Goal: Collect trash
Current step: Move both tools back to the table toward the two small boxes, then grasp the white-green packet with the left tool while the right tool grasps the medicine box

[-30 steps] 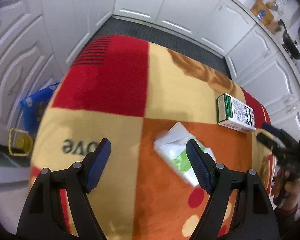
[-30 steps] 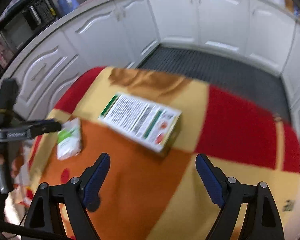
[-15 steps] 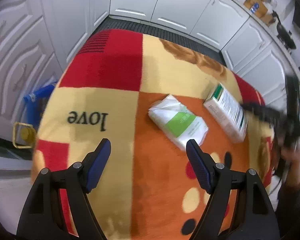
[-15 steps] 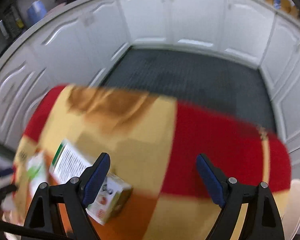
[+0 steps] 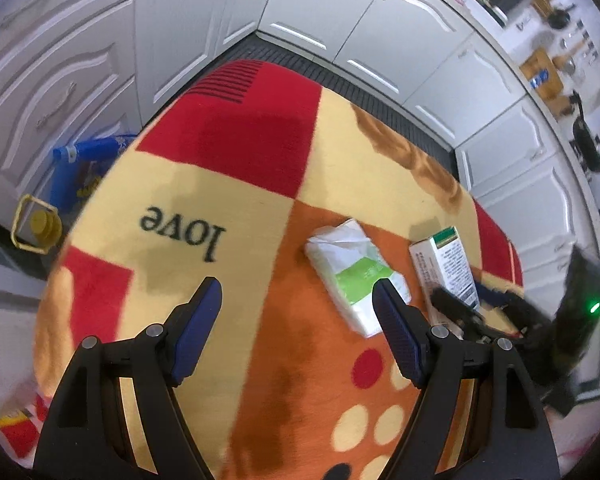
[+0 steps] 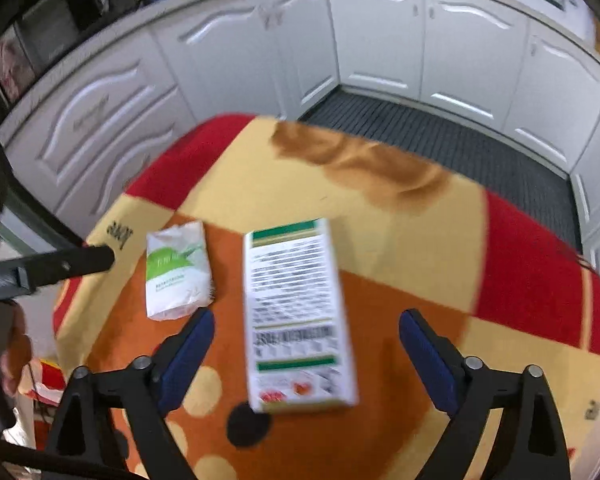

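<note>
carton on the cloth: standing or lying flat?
Lying flat: the carton shows its printed broad face up, resting on the tablecloth.

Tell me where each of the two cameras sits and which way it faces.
Left wrist: on the left gripper, angled down at the patterned cloth; its open fingers frame the tissue pack.
Right wrist: on the right gripper, facing the carton between its open fingers.
Shared: cloth, tissue pack, carton, white cabinets; each view shows the other gripper.
</note>
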Action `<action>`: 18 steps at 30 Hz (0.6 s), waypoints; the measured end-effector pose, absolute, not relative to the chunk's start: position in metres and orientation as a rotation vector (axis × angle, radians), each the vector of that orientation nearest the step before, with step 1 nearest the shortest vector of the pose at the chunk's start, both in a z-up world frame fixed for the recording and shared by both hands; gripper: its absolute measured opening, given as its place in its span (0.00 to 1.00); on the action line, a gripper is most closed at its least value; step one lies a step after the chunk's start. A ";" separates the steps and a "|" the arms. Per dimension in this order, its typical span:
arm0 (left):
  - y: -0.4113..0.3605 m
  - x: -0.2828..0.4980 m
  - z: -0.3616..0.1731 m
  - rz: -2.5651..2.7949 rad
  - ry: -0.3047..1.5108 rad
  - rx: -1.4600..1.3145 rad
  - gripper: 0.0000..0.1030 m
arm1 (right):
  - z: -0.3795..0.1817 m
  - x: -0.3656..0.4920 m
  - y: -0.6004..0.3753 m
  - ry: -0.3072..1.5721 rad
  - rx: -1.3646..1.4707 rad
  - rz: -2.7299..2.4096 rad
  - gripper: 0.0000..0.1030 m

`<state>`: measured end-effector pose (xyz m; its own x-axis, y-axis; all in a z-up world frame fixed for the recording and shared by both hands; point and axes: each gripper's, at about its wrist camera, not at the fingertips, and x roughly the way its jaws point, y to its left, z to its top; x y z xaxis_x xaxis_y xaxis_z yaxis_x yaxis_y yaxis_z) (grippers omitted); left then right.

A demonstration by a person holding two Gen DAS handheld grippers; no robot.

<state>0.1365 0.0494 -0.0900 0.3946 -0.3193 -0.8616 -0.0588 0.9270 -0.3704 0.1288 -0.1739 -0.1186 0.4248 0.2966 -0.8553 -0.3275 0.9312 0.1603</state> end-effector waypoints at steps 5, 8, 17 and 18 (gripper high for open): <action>0.021 0.144 -0.100 -0.155 1.164 -0.379 0.75 | -0.107 0.104 -0.205 0.982 -0.010 0.344 0.49; 0.000 0.149 -0.107 -0.108 1.146 -0.341 0.75 | -0.094 0.088 -0.230 0.961 0.012 0.317 0.49; -0.031 0.155 -0.114 -0.126 1.143 -0.233 0.39 | -0.079 0.042 -0.285 0.904 0.108 0.267 0.49; -0.034 0.152 -0.113 -0.159 1.154 -0.227 0.33 | -0.078 0.039 -0.288 0.901 0.117 0.258 0.49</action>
